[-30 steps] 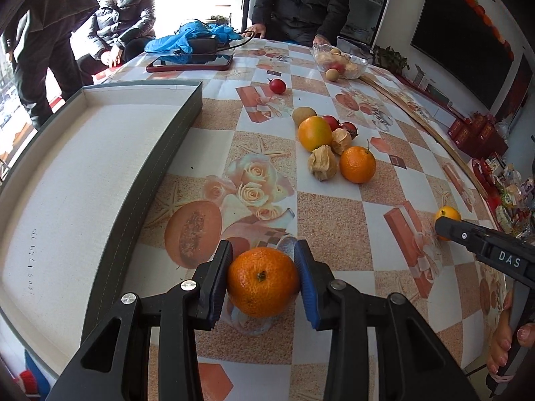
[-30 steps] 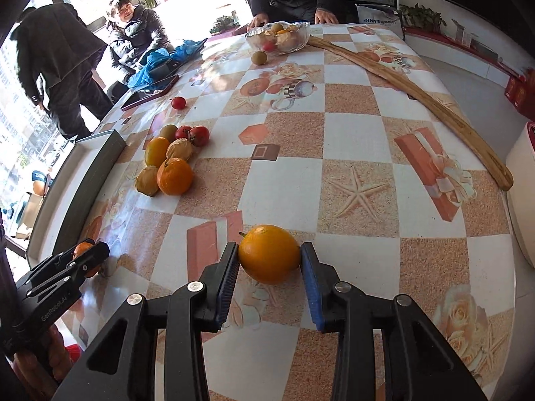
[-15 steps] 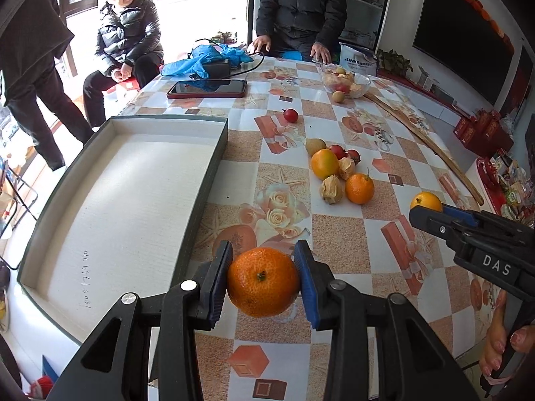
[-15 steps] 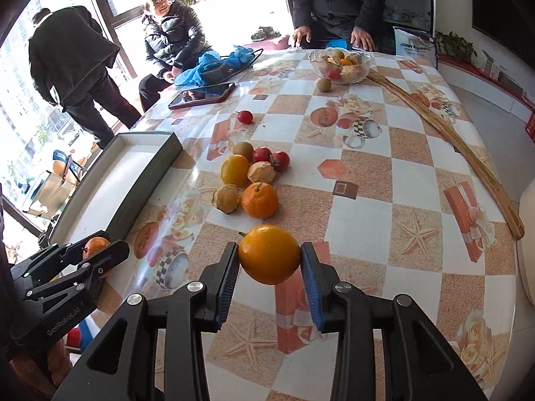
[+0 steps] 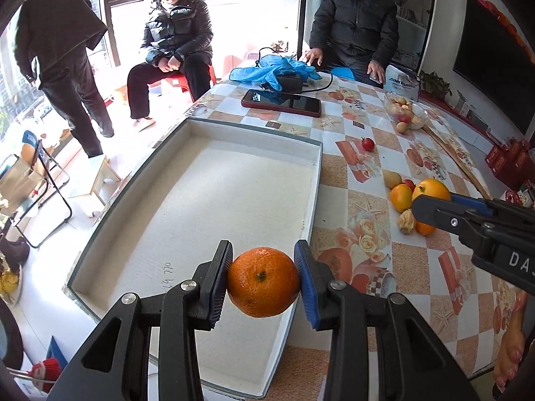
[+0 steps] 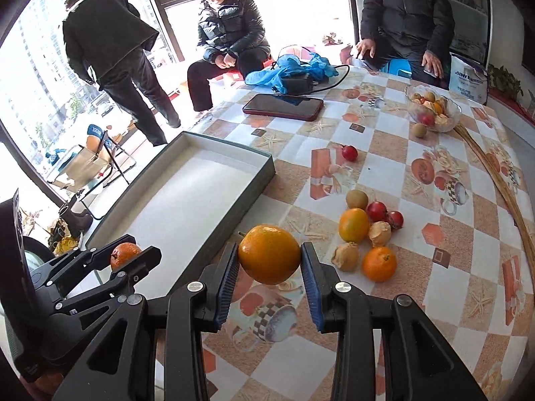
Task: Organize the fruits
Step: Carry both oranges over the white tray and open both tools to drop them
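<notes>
My left gripper (image 5: 263, 282) is shut on a deep-orange tangerine (image 5: 263, 283), held in the air over the near right edge of a shallow white-lined tray (image 5: 187, 220). My right gripper (image 6: 269, 267) is shut on a smooth yellow-orange orange (image 6: 269, 254), raised above the table just right of the tray (image 6: 167, 207). In the right wrist view the left gripper (image 6: 130, 257) shows at lower left with its tangerine (image 6: 124, 254). A cluster of loose fruit (image 6: 366, 234) lies on the tablecloth to the right, with a lone red fruit (image 6: 349, 152) further back.
A glass bowl of fruit (image 6: 434, 108) stands at the far right, a phone (image 6: 282, 107) and a blue cloth (image 6: 294, 68) at the far side. A long stick (image 6: 501, 187) lies along the right edge. Two people sit behind the table; one stands at left.
Both grippers rose and swung left with their fruit. The left one now hangs over the tray's edge; the right one has drawn close beside the tray, past the fruit cluster.
</notes>
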